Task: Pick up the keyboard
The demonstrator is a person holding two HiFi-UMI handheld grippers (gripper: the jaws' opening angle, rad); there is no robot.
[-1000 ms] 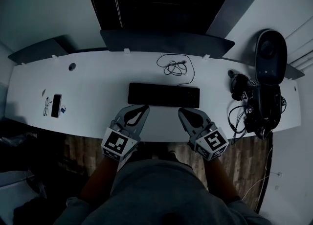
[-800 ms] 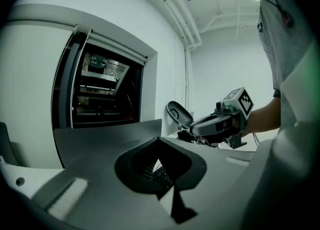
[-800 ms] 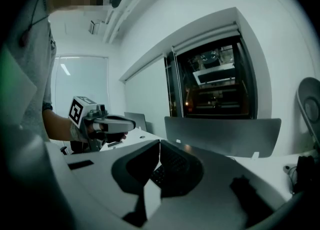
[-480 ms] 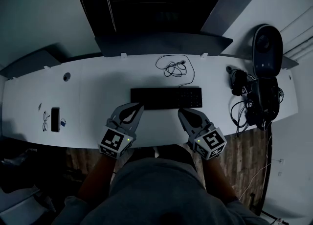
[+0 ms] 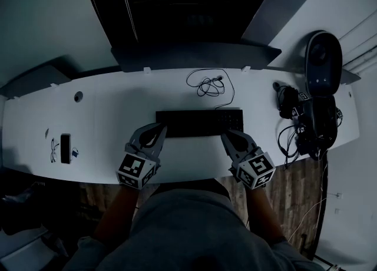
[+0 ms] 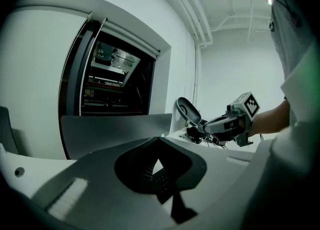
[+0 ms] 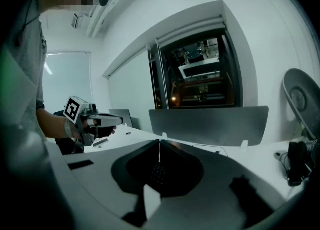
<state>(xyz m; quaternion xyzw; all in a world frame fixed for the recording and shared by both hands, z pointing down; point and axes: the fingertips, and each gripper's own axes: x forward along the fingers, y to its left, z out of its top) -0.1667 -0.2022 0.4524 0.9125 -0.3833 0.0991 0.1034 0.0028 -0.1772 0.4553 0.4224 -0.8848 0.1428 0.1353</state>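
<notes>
1. The keyboard [image 5: 199, 122] lies flat at mid-bench, its long side parallel to the near edge of the bench [image 5: 100, 128]. A coiled cable [image 5: 209, 82] lies just behind it, toward the far edge.
2. It looks like a thin, stiff, light slab with smooth plastic sides. The keys would give under pressure, so the rim is probably a safer hold than the top.
3. It is long, so a pinch at one end would likely let it sag or twist. One hold near each short end should lift it level.
4. The cable seems to run to the keyboard, so it may drag or snag as the board rises.
5. The left tongs [image 5: 160, 126] are pressed together with nothing between them. Their tip sits at the keyboard's near left corner. The left gripper view shows keys [image 6: 162, 179] just below the tips.
6. The right tongs [image 5: 227, 135] are also pressed together and empty. Their tip is at the near long edge, close to the right end. No view settles whether either tip touches the board.
7. Both tools reach in from the near edge and point across the bench, tipped slightly down, with the marker cubes facing up. The forearms run back towards the body.
8. Both pairs must spread before either can grip.
</notes>
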